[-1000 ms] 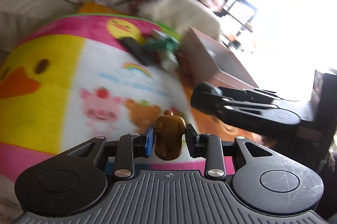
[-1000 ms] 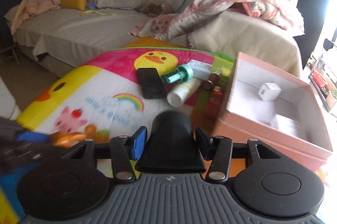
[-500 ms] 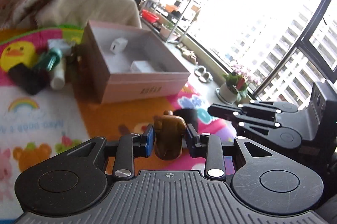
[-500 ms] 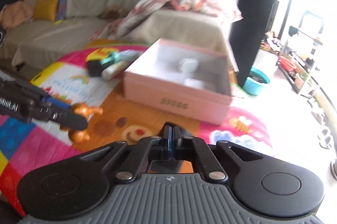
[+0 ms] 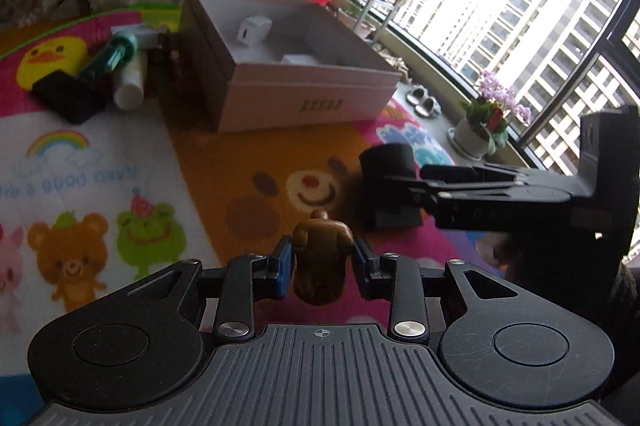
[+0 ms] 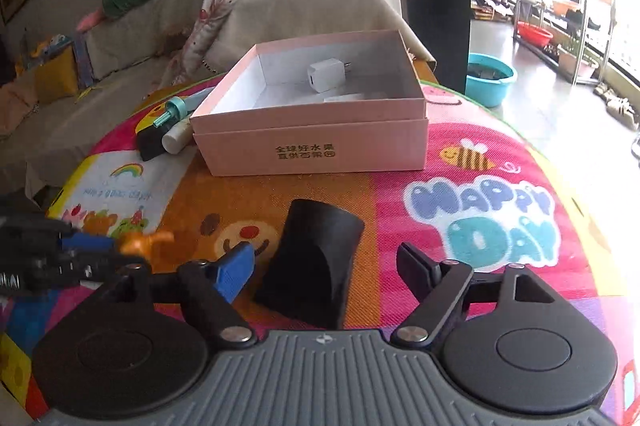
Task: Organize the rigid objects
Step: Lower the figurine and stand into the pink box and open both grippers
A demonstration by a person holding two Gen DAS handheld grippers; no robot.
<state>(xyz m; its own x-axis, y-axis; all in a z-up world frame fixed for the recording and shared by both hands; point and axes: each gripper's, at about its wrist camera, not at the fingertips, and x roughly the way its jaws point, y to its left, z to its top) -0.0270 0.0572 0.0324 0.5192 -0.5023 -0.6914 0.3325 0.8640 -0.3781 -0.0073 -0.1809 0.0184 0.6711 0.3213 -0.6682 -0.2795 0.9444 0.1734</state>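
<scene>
The left claw (image 5: pixel 320 262) grips a brown figurine (image 5: pixel 320 262), while the right claw (image 6: pixel 325 266), jaws just spread, straddles a black curved block (image 6: pixel 312 262) lying untouched on the mat (image 6: pixel 480 210).

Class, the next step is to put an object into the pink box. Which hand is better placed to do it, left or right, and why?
Left. The left tool is shut on the brown figurine, facing the pink box. The right tool is open, its jaws just opened, with the black piece lying loose on the mat.
</scene>
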